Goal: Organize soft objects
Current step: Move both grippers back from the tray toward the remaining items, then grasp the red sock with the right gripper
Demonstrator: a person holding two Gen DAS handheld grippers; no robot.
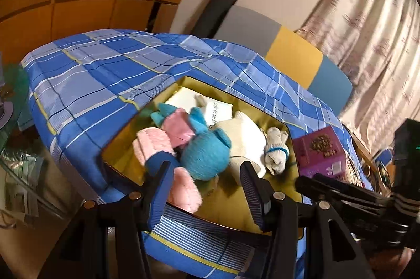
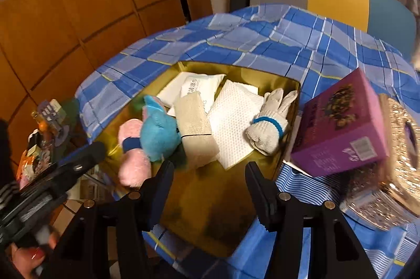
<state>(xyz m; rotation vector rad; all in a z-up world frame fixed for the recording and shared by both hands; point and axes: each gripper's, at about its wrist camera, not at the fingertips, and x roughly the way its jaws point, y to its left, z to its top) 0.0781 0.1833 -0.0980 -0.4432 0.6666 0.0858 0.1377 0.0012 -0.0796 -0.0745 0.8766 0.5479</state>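
On the table covered by a blue plaid cloth [image 2: 262,37] sits a shallow gold tray [image 2: 210,200] holding the soft objects. At its left side lies a blue and pink plush toy [image 2: 155,132], its pink parts reaching the tray's left rim. Just to its right is a beige rolled cloth [image 2: 195,132], lying on a white textured cloth [image 2: 233,119]. A white packet [image 2: 194,87] lies toward the far side of the tray. A bundled grey glove with a blue band [image 2: 267,126] rests against the tray's right wall. A purple box [image 2: 341,126] stands outside the tray, just beside its right wall.

The right gripper [image 2: 210,179] hangs over the bare near part of the tray, fingers apart, nothing between them. The left gripper [image 1: 207,179] hangs over the plush toy, fingers apart; the toy shows between the fingertips, but no pad presses on it.
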